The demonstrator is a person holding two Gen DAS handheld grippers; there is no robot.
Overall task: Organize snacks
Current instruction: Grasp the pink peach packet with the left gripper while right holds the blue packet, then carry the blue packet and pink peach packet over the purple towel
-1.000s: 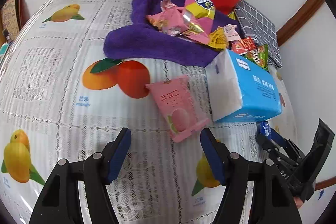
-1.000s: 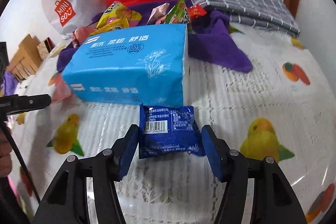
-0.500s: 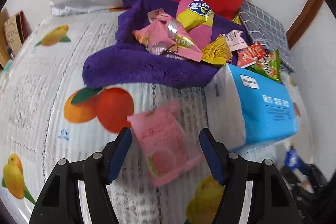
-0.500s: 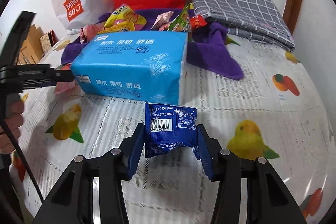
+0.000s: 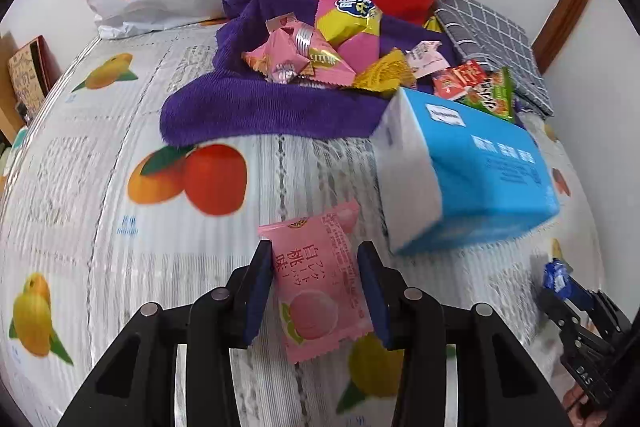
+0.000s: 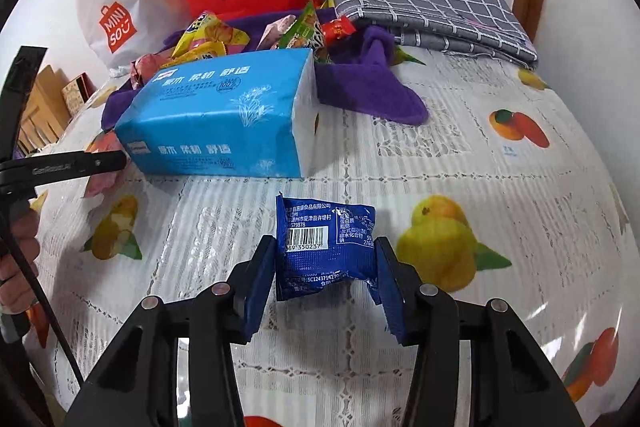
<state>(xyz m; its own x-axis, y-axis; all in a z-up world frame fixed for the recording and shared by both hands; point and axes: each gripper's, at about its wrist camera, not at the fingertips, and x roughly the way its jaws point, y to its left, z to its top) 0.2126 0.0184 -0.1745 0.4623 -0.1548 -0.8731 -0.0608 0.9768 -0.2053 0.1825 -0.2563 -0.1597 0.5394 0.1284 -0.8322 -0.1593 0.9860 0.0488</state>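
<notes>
Closing left gripper (image 5: pixel 316 291) apparently pinches pink snack packet (image 5: pixel 318 279) on tablecloth (image 5: pixel 120 227).

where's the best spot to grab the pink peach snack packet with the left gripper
Grip the pink peach packet across its two long side edges at the puffy middle, coming down from above at the steep angle the left gripper holds. The packet lies flat on the tablecloth, long axis in line with the fingers, crimped seams at the ends. The jaws have just been closing and the pads now flank both sides.
</notes>
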